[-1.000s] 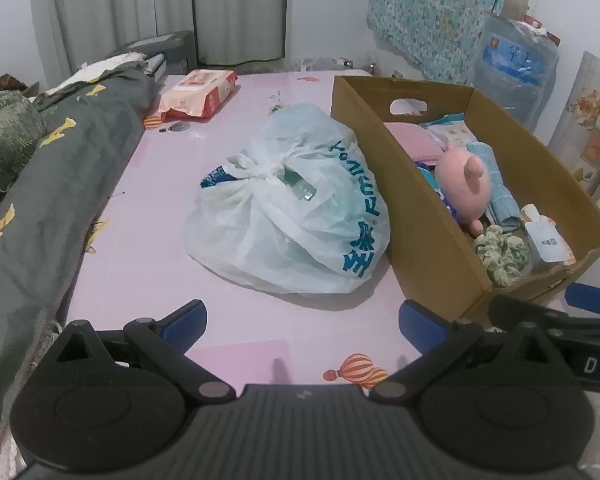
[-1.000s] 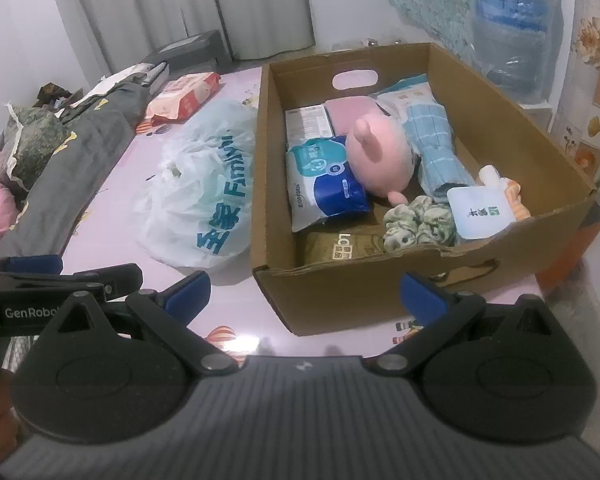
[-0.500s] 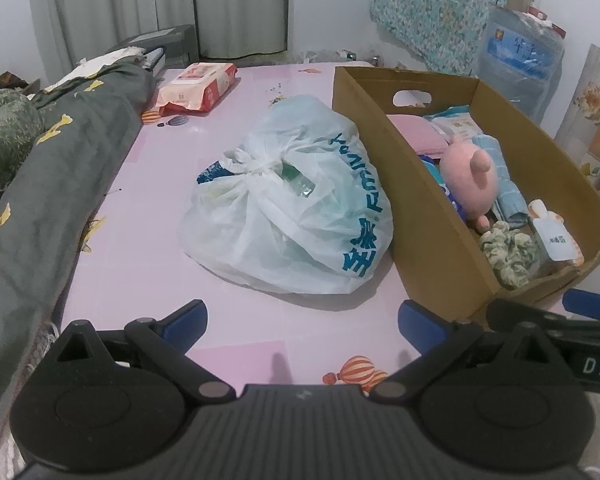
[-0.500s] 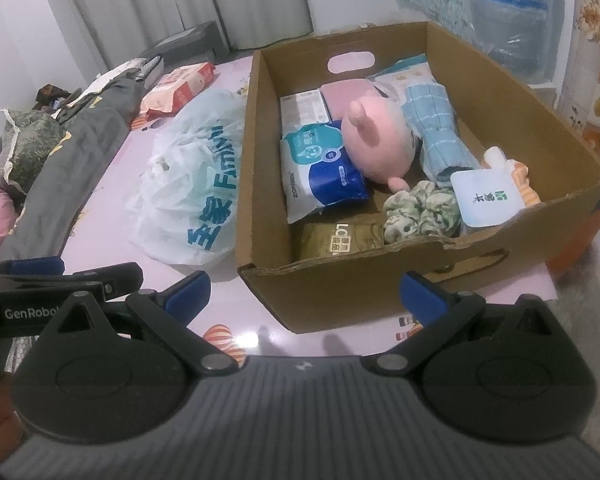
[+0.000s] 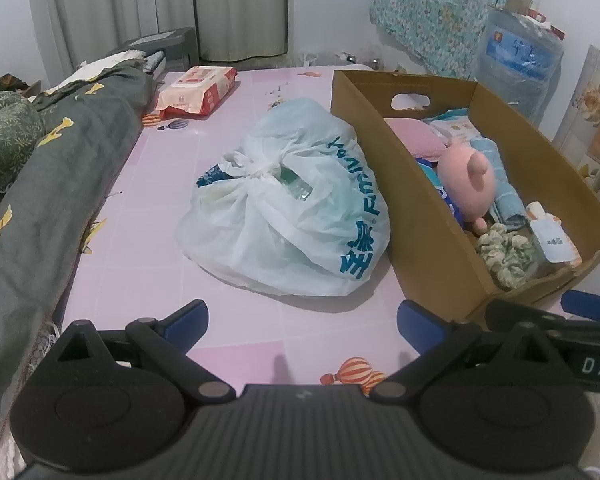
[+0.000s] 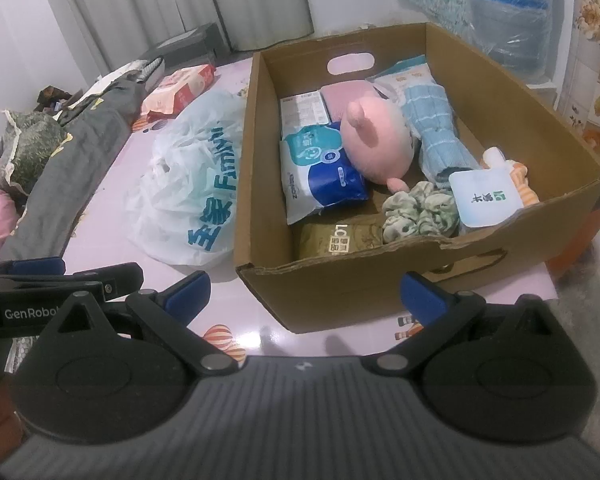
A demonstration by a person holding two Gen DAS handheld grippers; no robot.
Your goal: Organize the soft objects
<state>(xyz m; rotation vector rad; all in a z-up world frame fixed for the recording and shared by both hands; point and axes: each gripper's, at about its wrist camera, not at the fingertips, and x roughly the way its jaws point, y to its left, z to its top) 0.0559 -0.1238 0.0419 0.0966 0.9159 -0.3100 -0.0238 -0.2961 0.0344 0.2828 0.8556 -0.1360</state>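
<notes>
Left gripper [image 5: 302, 320]: spread wide, nothing is held.
Right gripper [image 6: 304, 294]: spread wide, empty.
Plastic bag [image 5: 288, 208]: seen ahead of left gripper.
Cardboard box [image 6: 380, 284]: seen just ahead of right gripper.

plastic bag [image 5: 296, 216] on mat [image 5: 236, 320] — left of, touching box [image 6: 380, 280] | plush toy [image 6: 376, 144] in box — wipes pack [image 5: 198, 90] behind bag

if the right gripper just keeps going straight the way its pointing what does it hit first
Most likely the near wall of the cardboard box. The right gripper is open and empty, and that wall sits directly ahead between its fingertips. If it rides higher than it looks, it would clear the rim.
</notes>
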